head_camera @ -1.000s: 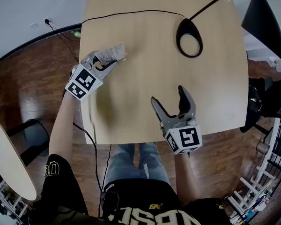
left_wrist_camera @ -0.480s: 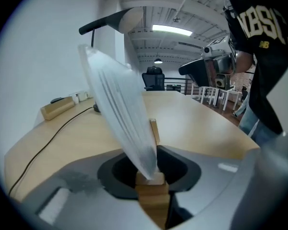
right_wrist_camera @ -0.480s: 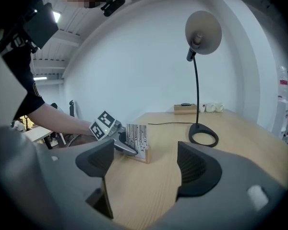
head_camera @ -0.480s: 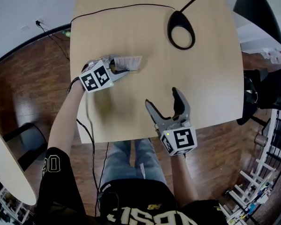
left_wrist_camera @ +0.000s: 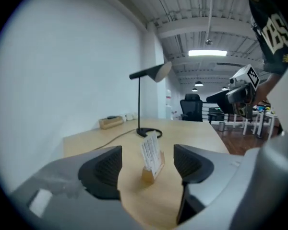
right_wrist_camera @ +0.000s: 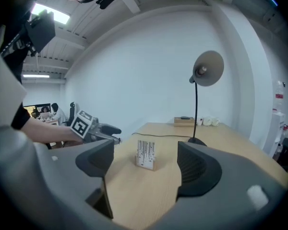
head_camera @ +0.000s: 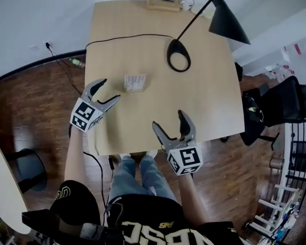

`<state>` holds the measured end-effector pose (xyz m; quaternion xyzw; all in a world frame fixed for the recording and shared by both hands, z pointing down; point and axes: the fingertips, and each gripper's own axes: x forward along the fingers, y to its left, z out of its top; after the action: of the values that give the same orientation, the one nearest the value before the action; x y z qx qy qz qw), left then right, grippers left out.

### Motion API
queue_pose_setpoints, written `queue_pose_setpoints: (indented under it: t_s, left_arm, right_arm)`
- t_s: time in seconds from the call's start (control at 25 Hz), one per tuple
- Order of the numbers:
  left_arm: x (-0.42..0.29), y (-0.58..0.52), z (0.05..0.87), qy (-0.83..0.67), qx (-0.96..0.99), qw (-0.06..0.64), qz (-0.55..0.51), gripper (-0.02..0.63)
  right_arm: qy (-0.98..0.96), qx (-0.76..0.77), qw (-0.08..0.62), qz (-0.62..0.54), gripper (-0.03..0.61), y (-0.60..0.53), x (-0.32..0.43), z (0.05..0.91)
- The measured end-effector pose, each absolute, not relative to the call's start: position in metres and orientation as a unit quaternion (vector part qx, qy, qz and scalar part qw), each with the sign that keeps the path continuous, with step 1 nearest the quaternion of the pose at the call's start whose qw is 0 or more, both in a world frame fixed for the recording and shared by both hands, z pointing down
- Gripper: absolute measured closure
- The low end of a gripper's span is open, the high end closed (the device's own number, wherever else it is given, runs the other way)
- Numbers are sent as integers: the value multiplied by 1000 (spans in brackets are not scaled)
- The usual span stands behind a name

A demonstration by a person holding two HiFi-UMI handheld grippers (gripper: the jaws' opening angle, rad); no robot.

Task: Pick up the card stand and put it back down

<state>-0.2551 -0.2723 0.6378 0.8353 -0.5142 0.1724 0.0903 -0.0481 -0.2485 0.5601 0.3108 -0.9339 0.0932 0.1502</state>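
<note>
The card stand (head_camera: 134, 82), a small wooden block holding white printed cards, stands upright on the light wood table (head_camera: 209, 101). It also shows in the left gripper view as the card stand (left_wrist_camera: 151, 161) and in the right gripper view as the card stand (right_wrist_camera: 146, 156). My left gripper (head_camera: 105, 92) sits left of the stand and clear of it; its jaws have just been opening and stand open with nothing between them. My right gripper (head_camera: 169, 121) hangs open over the table's near edge, empty.
A black desk lamp with a ring base (head_camera: 178, 55) stands behind the stand, its cord (head_camera: 122, 37) running left across the table. A small wooden box (head_camera: 163, 1) lies at the far edge. A black office chair (head_camera: 275, 106) stands right of the table.
The left gripper let go of the card stand, opened and drew back to the left toward the table's near edge. The stand now rests alone. The right gripper drew back slightly.
</note>
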Motion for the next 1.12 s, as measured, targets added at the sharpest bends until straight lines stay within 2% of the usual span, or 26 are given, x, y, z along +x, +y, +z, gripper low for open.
queue_pose_setpoints:
  t_s: [0.28, 0.52, 0.68, 0.76, 0.92, 1.12]
  left_arm:
    - [-183, -162, 501, -639, 766, 3, 75, 279]
    - [-98, -53, 470, -705, 706, -9, 58, 279]
    - [-11, -16, 461, -696, 715, -4, 64, 291]
    - [14, 2, 454, -693, 717, -6, 72, 291]
    - [9, 34, 434, -702, 703, -28, 111, 291]
    - [-5, 62, 403, -724, 686, -35, 58, 301]
  right_arm:
    - [-963, 255, 78, 33, 161, -203, -32, 474]
    - [-976, 214, 36, 17, 161, -128, 29, 442]
    - [-973, 216, 67, -34, 175, -91, 67, 439]
    - [-977, 206, 45, -16, 175, -70, 77, 426]
    - [-972, 232, 24, 8, 178, -47, 102, 406]
    - [-965, 259, -1, 41, 178, -29, 109, 393]
